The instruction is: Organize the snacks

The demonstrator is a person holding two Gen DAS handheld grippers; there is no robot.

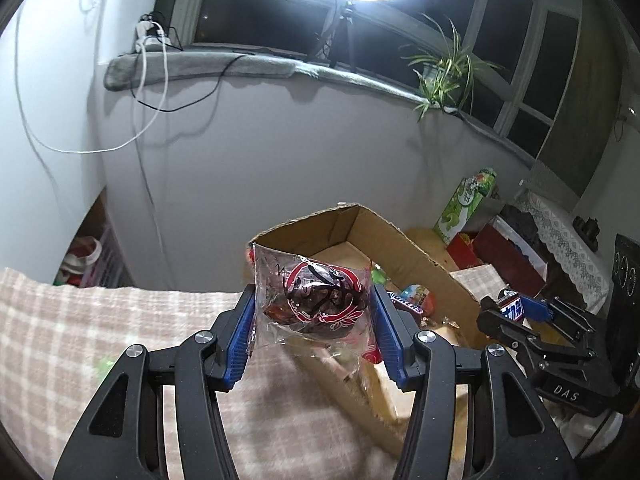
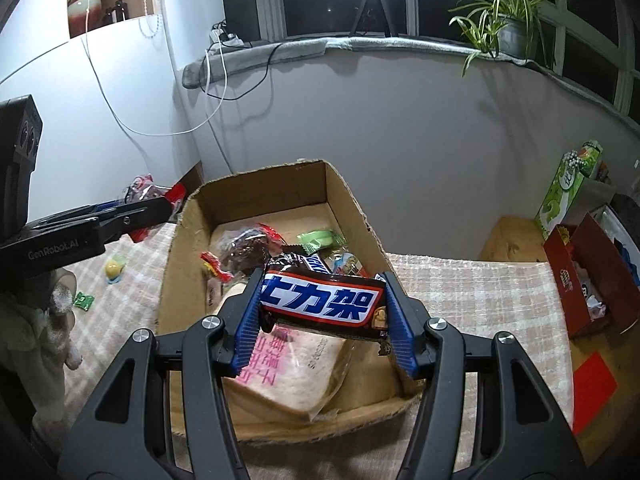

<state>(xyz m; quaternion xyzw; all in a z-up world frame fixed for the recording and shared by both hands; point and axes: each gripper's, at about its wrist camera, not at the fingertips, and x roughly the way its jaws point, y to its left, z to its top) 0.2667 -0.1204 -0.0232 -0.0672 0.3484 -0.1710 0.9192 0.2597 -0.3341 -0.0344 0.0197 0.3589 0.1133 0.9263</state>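
My right gripper [image 2: 322, 312] pinches a Snickers bar [image 2: 324, 306] above the cardboard box [image 2: 356, 204]; my left gripper [image 1: 312, 312] clamps a clear-wrapped dark pastry [image 1: 314, 300] at the box's left edge — slick film could slip, dropping outside onto the checked cloth [image 2: 480, 292]. Box holds a bread pack [image 2: 292, 364], green candy [image 2: 320, 239], more wrapped snacks.

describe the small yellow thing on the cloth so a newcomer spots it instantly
Start at the cardboard box, then look left onto the checked tablecloth. The yellow candy lies there, beyond a green wrapped candy. It is the only round yellow piece there.
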